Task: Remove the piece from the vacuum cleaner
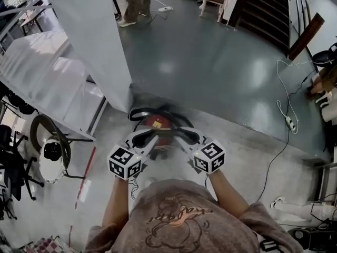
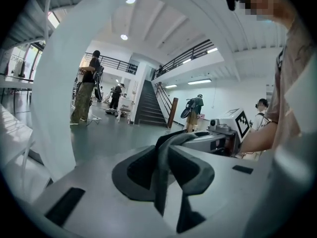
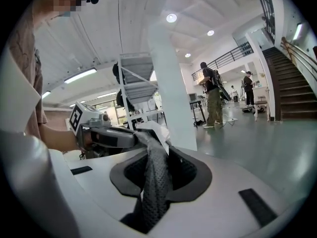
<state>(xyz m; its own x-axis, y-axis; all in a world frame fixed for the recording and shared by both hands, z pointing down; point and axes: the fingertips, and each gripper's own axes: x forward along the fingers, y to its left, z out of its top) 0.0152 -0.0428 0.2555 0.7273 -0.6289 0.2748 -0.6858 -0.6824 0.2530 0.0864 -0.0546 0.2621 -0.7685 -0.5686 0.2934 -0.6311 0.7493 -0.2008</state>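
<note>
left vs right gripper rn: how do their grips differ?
The left gripper pinches a smooth-looking stretch of the dark fabric piece; the right gripper pinches a perforated stretch. A white sheet shows just beyond the right gripper; none shows in the left gripper's view. Shared: both are shut on that piece, tips facing each other above the red vacuum cleaner.
</note>
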